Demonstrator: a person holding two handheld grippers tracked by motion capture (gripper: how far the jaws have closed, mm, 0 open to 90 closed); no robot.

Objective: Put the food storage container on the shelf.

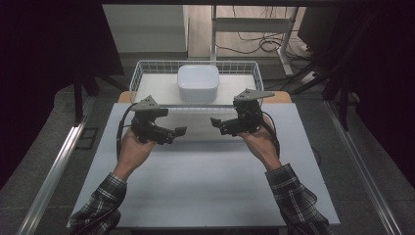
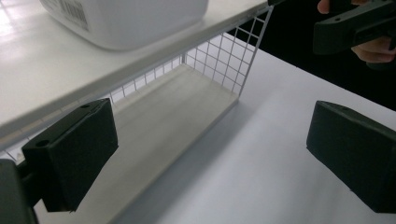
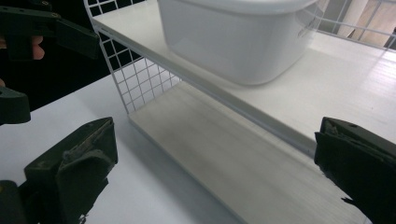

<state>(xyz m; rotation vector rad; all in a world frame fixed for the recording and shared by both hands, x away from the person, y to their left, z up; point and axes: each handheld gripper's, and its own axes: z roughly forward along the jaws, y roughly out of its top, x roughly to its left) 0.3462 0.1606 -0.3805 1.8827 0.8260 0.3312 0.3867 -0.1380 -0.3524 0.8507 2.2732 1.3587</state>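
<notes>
From the high view I see my left gripper [image 1: 179, 131] and right gripper [image 1: 215, 122] held just above the white table [image 1: 205, 186], tips turned toward each other with a gap between them, both empty. Straight ahead of them, beyond their tips, stands a white wire rack [image 1: 142, 68], and on its upper shelf, above and a little beyond the two grippers, sits a white tub [image 1: 198, 82] (the thing I take both to be reaching for). In the left gripper view my jaws stand wide apart with nothing between them; the tub [image 2: 140, 21] is up and off to the left of the jaws on the shelf board [image 2: 56, 79], the mesh end panel [image 2: 233, 56] lies ahead, and the other gripper [image 2: 355, 28] shows at the upper right. In the right gripper view the jaws are likewise spread wide and empty, the tub [image 3: 233, 42] ahead and above them, the lower shelf [image 3: 224, 149] directly in front. My worry: both grippers sit below the shelf edge, so a straight push forward would strike the board or wire rim, and the tub's smooth sloped walls could slip if the two jaws press unevenly or tip it off the front. The table is plain, matt white and bare around the grippers; behind the rack I make out a pale floor, cables and a metal frame, with dark curtains on both sides.
</notes>
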